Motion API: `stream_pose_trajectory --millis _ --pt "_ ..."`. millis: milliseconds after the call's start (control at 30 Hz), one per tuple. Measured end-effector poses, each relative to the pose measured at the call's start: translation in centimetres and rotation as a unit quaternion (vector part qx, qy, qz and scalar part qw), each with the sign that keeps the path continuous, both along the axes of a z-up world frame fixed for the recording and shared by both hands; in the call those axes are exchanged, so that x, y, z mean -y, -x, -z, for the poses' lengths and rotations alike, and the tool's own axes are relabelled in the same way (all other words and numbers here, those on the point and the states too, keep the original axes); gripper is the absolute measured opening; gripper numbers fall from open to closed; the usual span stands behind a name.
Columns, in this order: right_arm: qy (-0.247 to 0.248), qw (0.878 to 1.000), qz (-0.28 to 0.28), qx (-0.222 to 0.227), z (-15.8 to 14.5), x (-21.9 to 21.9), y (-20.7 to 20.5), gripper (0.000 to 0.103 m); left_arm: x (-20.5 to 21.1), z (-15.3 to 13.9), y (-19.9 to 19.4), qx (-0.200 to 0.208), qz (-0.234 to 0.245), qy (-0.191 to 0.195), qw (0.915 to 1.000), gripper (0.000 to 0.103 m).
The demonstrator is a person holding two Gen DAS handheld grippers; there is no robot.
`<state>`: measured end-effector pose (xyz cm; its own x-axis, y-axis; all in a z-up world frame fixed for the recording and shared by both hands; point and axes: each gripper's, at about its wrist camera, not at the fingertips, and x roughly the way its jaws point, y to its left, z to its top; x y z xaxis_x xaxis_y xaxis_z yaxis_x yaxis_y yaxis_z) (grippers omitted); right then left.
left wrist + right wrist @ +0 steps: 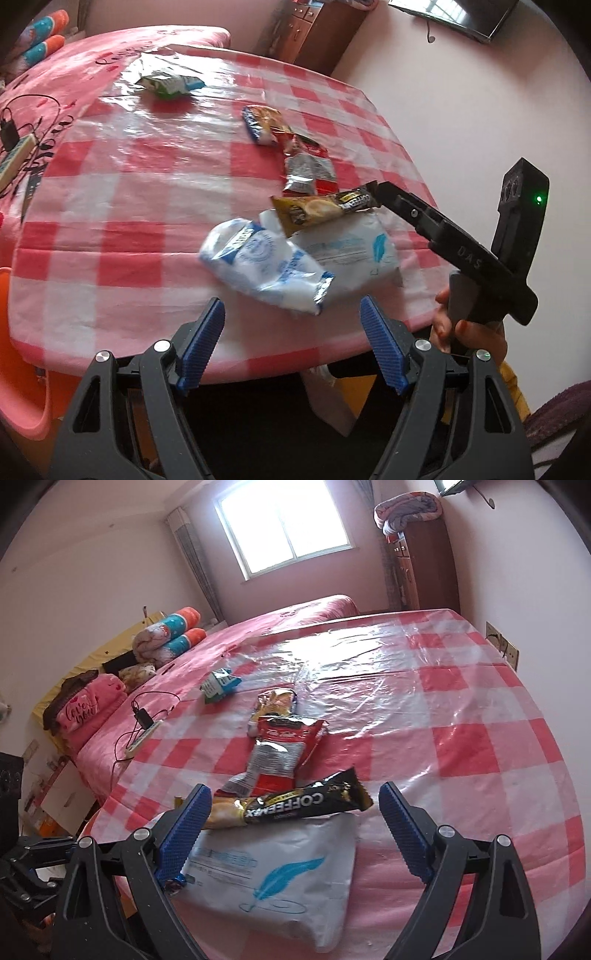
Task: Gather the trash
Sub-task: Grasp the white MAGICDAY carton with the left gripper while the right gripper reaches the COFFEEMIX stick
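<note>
Evidently the pick-up had only begun: both the left gripper (291,347) and right gripper (295,834) stood open and empty over wrappers on the checked table (110,221), the right one needing next to close on the coffee sachet (295,805).

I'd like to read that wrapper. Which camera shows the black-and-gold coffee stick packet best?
The right wrist view: the black-and-gold coffee stick packet lies close and sharp, its lettering readable. The left wrist view shows it smaller, its dark end against the right hand-held gripper.
</note>
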<state>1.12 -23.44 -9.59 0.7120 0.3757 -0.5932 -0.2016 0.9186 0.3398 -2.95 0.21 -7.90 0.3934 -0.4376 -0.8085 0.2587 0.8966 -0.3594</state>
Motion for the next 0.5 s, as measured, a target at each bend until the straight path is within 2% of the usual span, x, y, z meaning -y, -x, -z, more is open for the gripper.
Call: stream_pose_trajectory --millis 133,267,500 --pt "0.0 1.0 0.001 -0.009 0.3 0.4 -0.2 0.091 1.0 0.5 -1.4 -0.015 -0.013 -0.016 0.9997 0.077" --pt "-0.001 1.0 0.009 -0.017 0.5 0.8 -0.4 0.091 2.1 1.2 -3.0 -0.031 -0.026 -0.069 0.9968 0.077" --pt "0.006 0.999 -0.001 -0.035 1.2 0.5 -0.7 0.091 2.9 2.3 -5.1 -0.043 -0.033 -0.102 0.9933 0.076"
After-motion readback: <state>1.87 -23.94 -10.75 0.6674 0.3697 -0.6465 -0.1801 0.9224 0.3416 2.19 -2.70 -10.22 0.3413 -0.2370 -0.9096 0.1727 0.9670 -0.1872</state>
